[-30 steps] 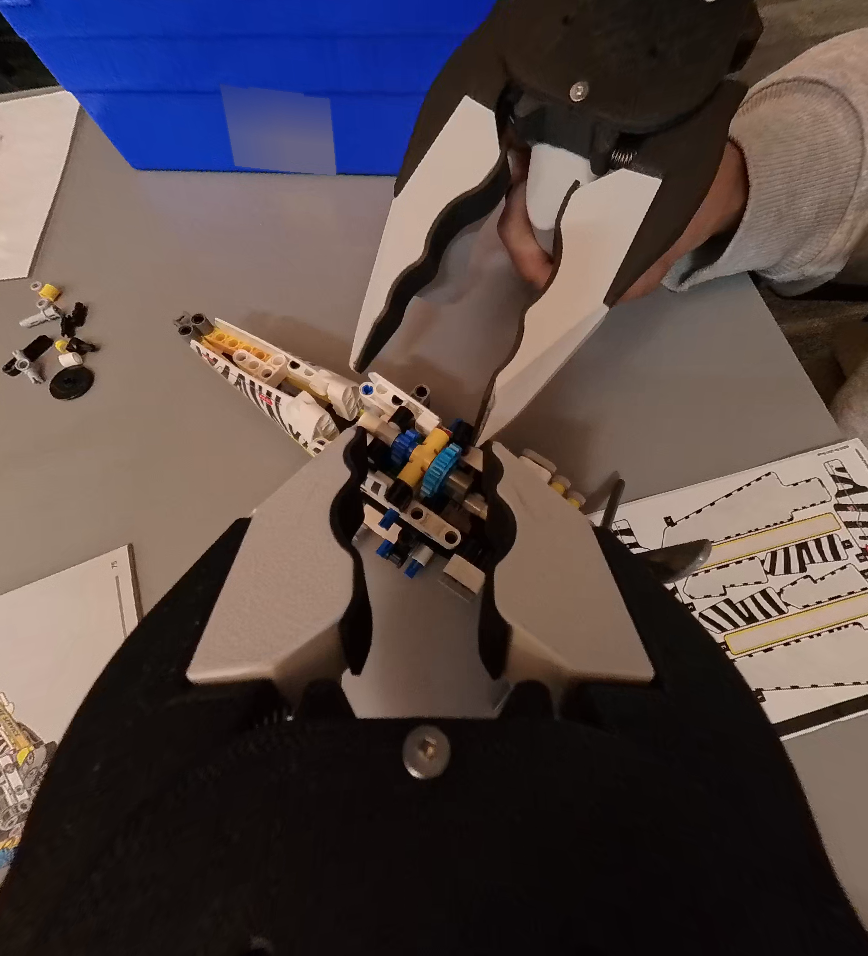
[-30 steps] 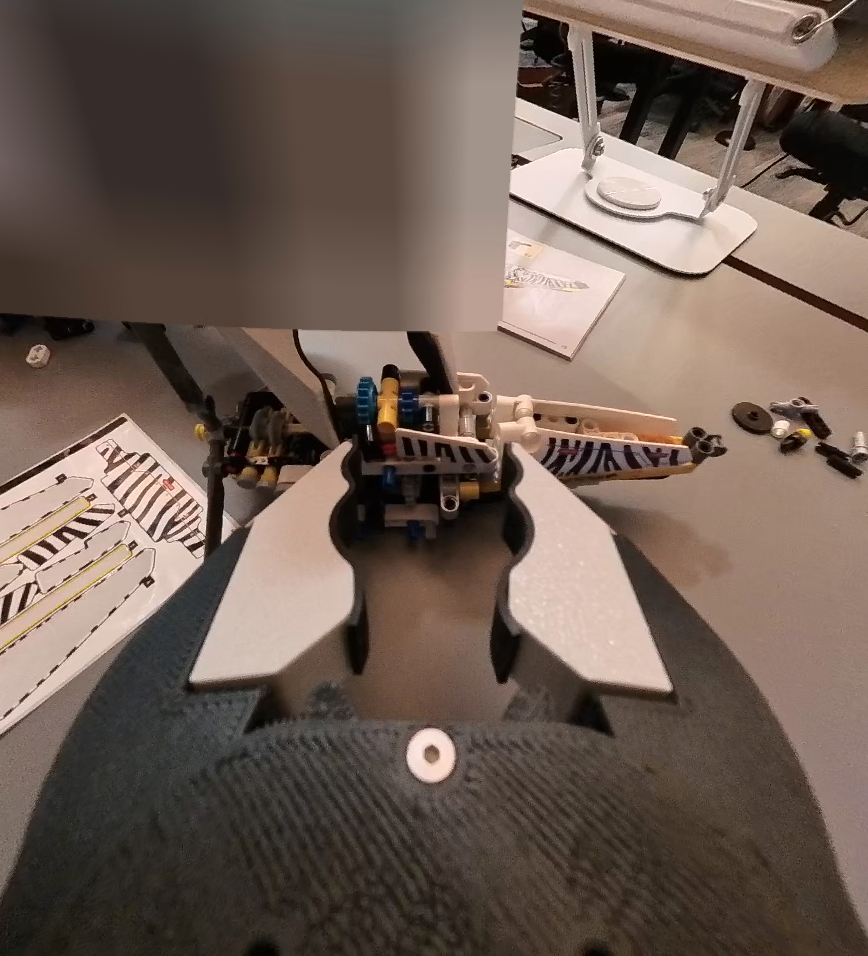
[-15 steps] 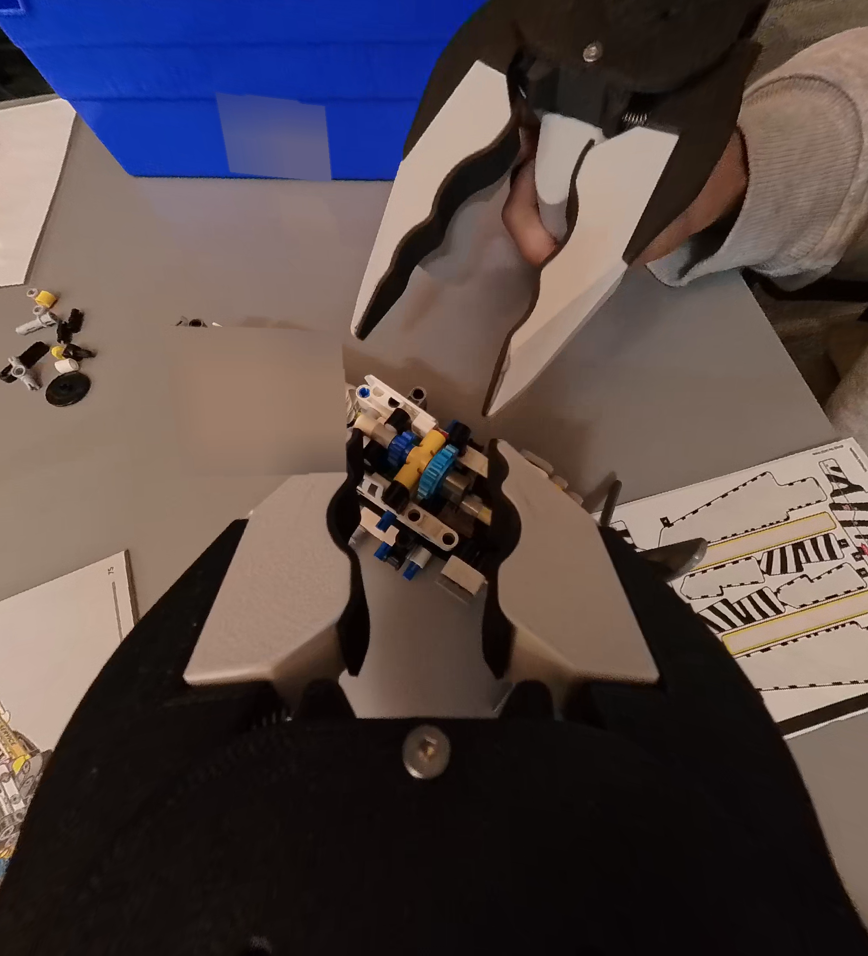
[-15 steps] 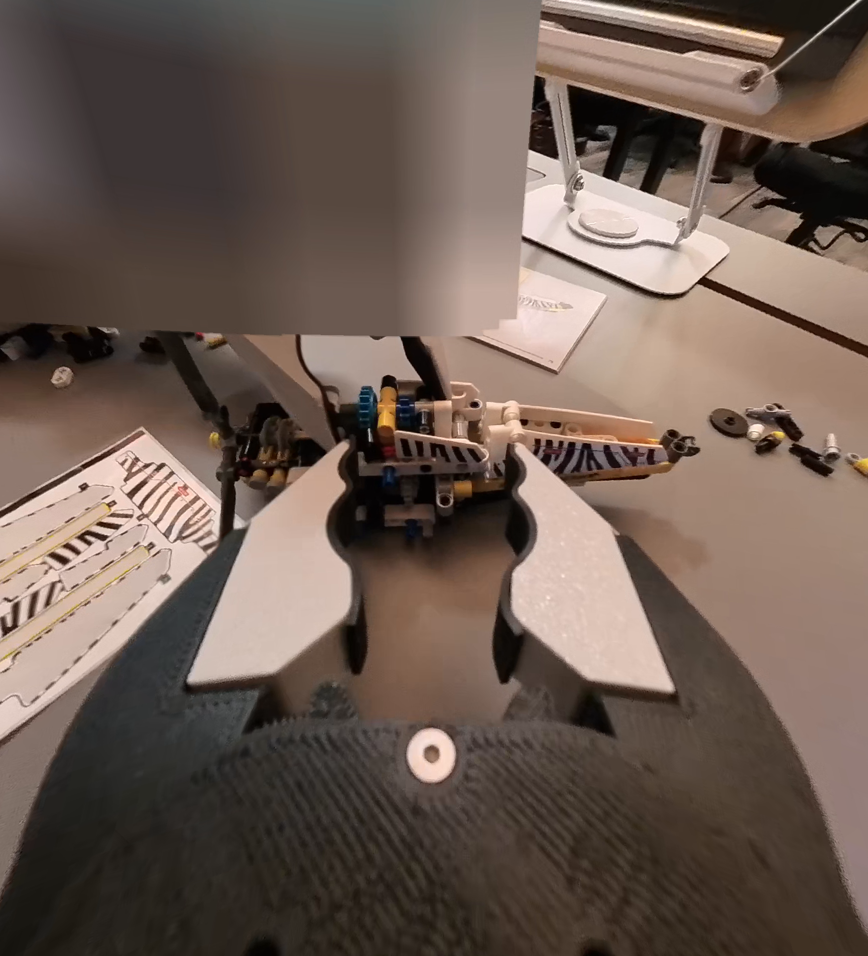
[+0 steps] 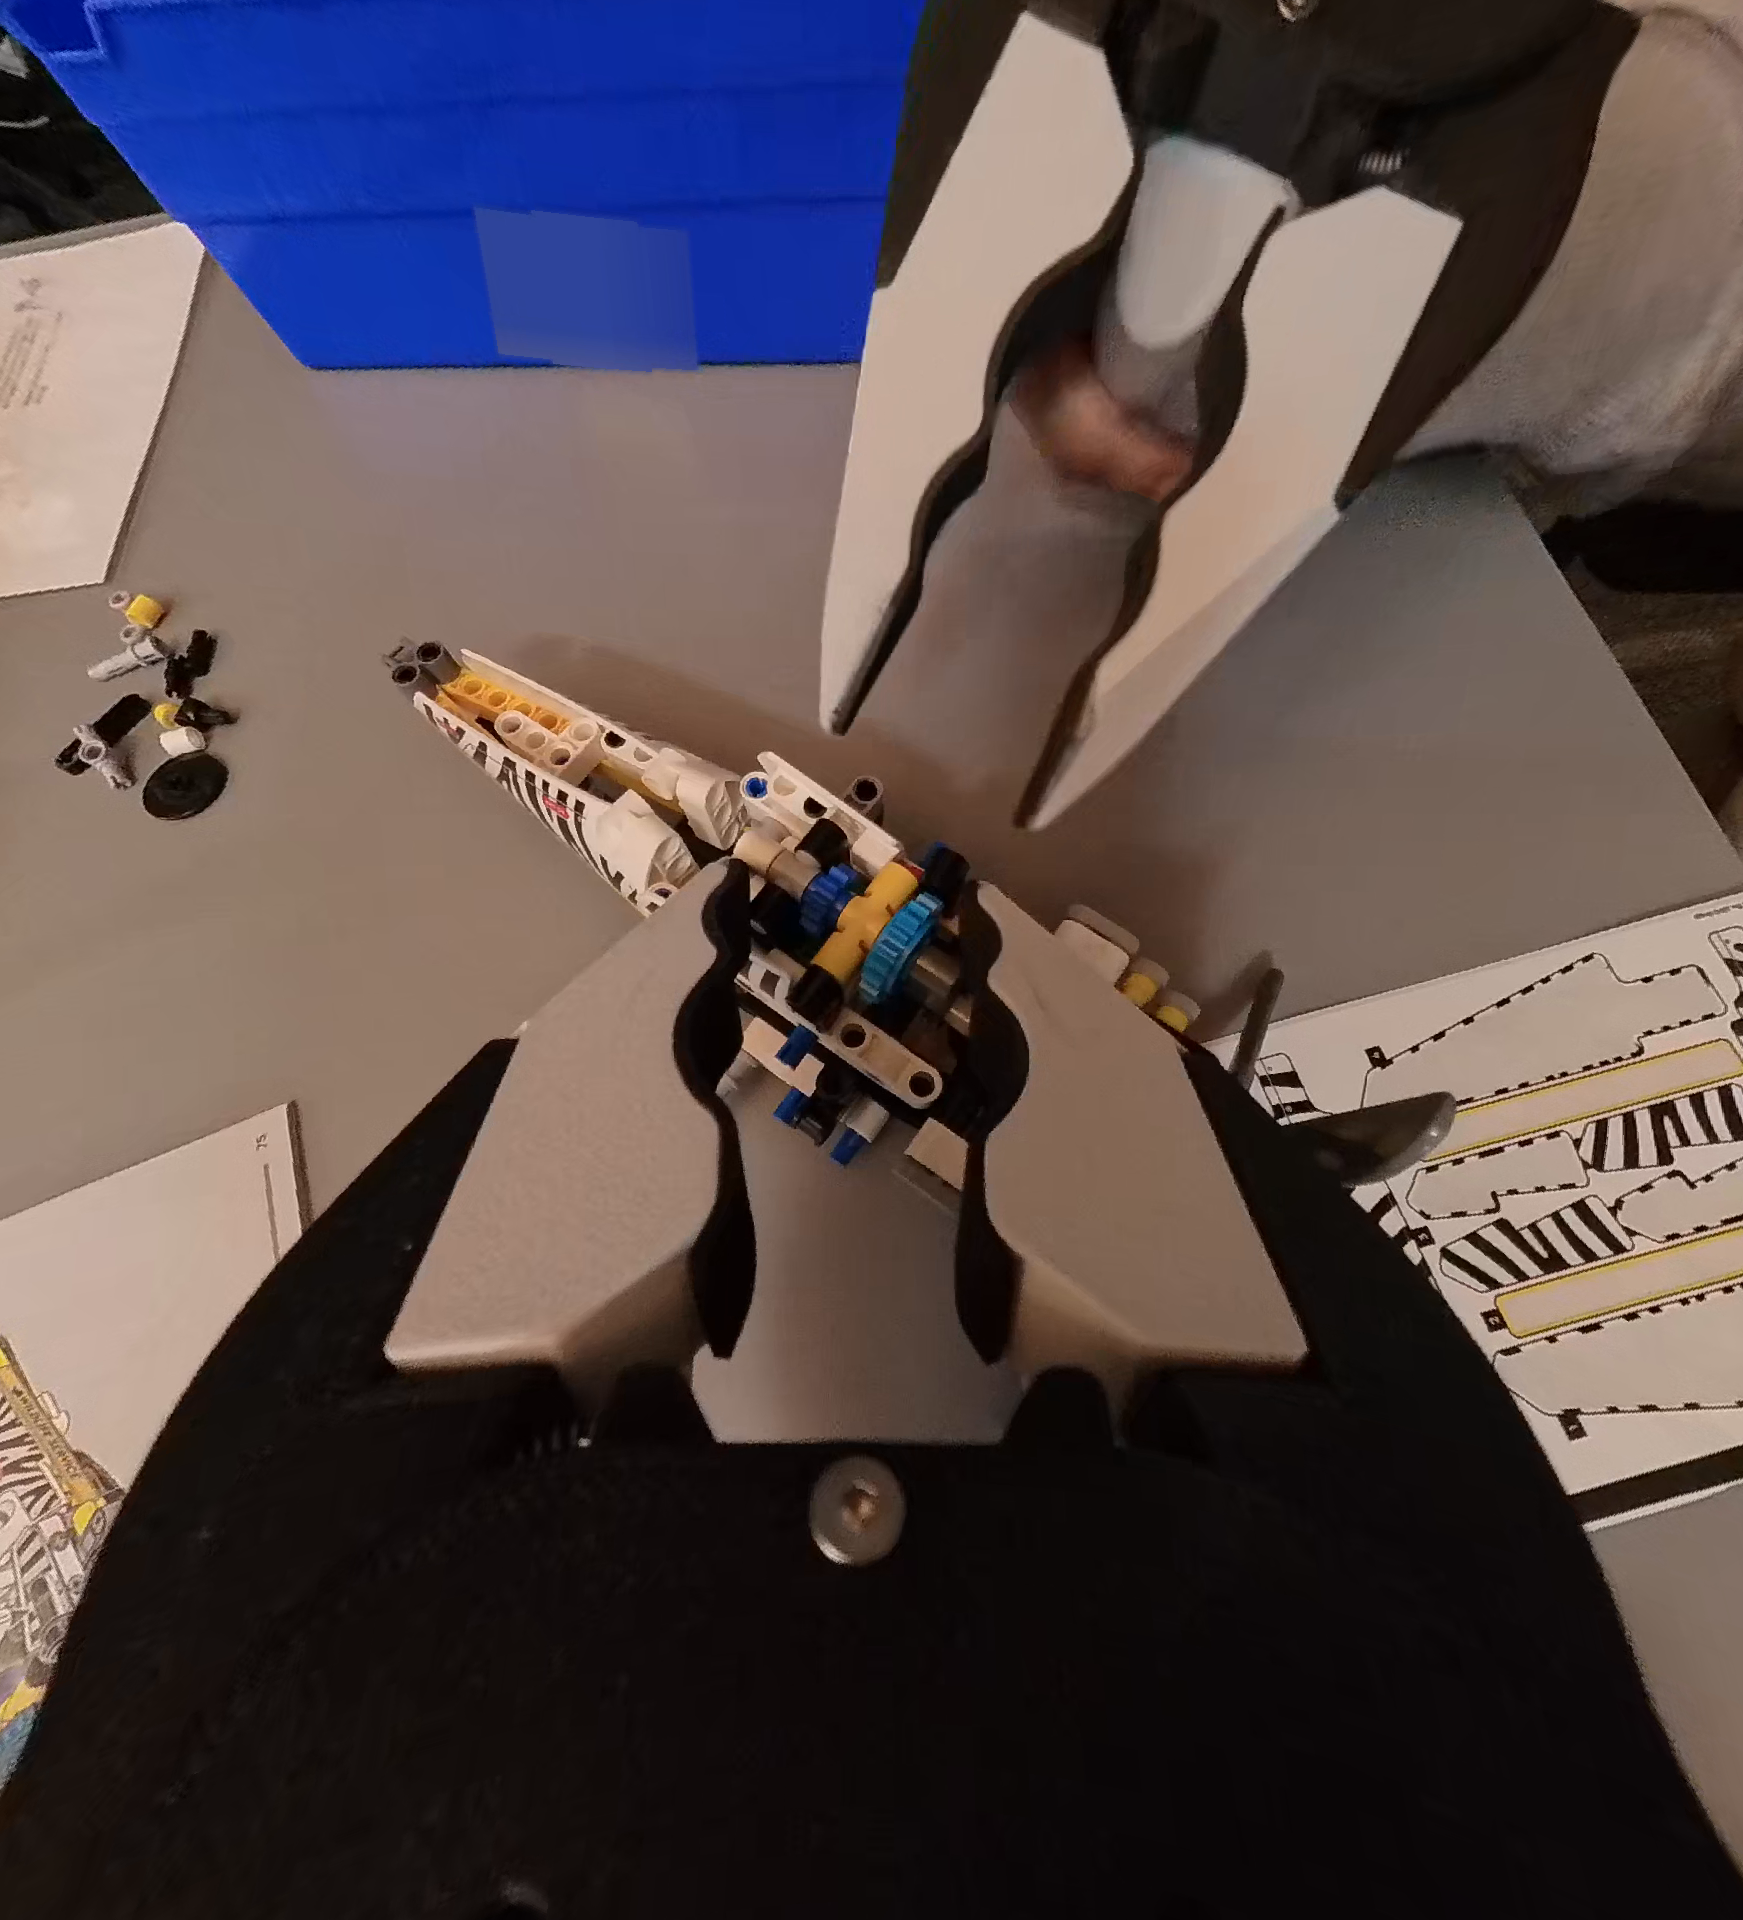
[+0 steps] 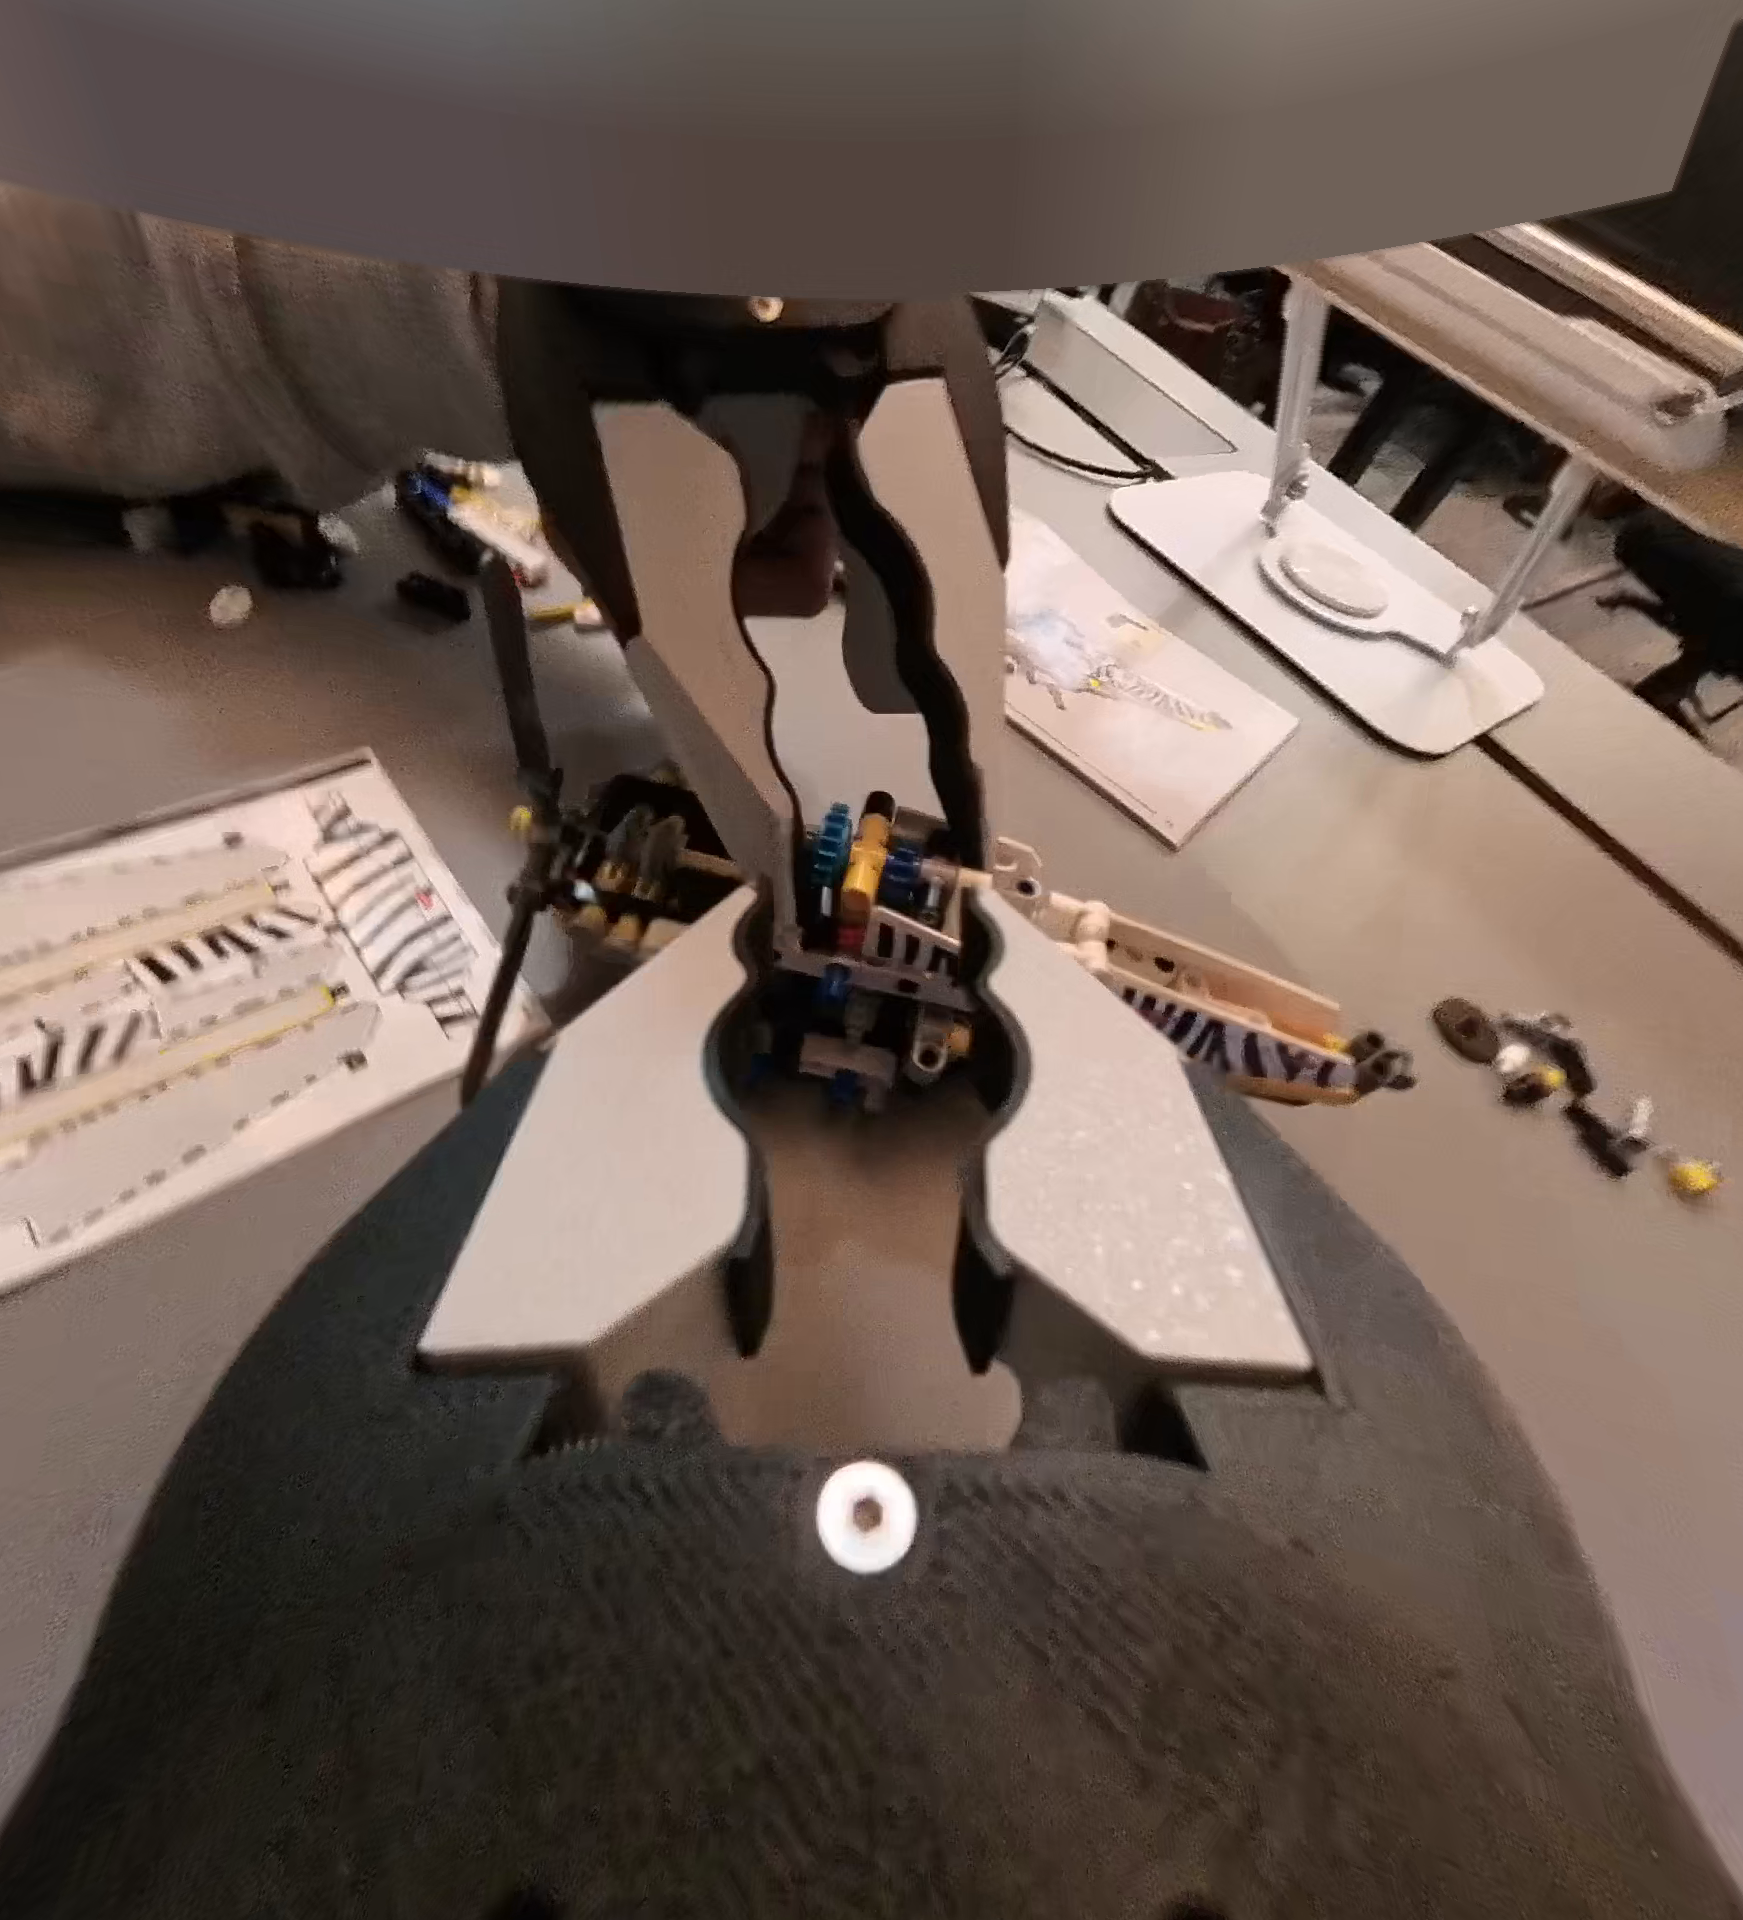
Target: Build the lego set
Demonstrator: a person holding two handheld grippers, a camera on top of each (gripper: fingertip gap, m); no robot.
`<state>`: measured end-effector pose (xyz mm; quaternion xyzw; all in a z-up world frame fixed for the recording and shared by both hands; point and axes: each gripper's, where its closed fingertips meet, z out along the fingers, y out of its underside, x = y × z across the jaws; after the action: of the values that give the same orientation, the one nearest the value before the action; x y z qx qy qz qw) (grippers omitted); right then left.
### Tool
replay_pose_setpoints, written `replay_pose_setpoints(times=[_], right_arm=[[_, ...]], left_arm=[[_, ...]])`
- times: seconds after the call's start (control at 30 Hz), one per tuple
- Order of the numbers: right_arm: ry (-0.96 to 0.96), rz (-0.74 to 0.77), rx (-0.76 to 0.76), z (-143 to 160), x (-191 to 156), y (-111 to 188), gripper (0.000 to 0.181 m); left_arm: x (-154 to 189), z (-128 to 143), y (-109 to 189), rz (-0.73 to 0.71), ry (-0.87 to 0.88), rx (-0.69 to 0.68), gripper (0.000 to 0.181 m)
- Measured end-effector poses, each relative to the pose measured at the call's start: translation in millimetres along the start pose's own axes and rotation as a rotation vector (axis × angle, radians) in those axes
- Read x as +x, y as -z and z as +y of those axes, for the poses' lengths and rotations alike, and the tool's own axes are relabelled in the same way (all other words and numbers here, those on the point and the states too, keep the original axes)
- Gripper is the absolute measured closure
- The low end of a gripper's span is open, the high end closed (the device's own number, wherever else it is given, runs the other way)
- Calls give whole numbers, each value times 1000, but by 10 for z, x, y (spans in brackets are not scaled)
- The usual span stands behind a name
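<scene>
The lego model (image 5: 877, 935) is a white, zebra-striped build with blue gears and a yellow hub. It stands on the grey table (image 5: 327, 987), and its long striped boom (image 5: 555, 758) points to the far left. My left gripper (image 5: 846, 883) is shut on the model's gear section, one finger on each side. My right gripper (image 5: 934, 769) is open and empty, and hovers just above and behind the model without touching it. In the right wrist view, the right gripper (image 6: 867, 902) frames the model (image 6: 888, 935) from above. The left gripper (image 6: 877, 894) faces it from the far side.
A zebra sticker sheet (image 5: 1573, 1195) lies at the right. Small loose parts (image 5: 150, 707) lie at the left, with a blue bin (image 5: 493, 156) behind and an instruction booklet (image 5: 67, 1351) at the near left. A dark sub-assembly with a rod (image 6: 618, 852) adjoins the model. A white stand base (image 6: 1334, 582) sits on the far table. Left and right tips are no more than a few centimetres apart.
My right gripper has lifted up and back from the model, which one fingertip touched a second ago. My left gripper keeps its hold, and the model has not moved.
</scene>
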<state>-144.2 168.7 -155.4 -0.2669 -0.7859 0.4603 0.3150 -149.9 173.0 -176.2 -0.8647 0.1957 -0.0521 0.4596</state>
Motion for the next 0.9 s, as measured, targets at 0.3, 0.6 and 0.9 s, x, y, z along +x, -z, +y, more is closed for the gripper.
replay_pose_setpoints(times=[0.3, 0.6, 0.9], right_arm=[[326, -251, -292, 68, 102, 31, 164], [567, -395, -403, 159, -20, -97, 169], [591, -423, -419, 159, -1, -122, 179]], left_arm=[[3, -6, -4, 6, 12, 12, 143], [6, -12, -11, 7, 16, 19, 143], [9, -13, -8, 12, 20, 23, 144]])
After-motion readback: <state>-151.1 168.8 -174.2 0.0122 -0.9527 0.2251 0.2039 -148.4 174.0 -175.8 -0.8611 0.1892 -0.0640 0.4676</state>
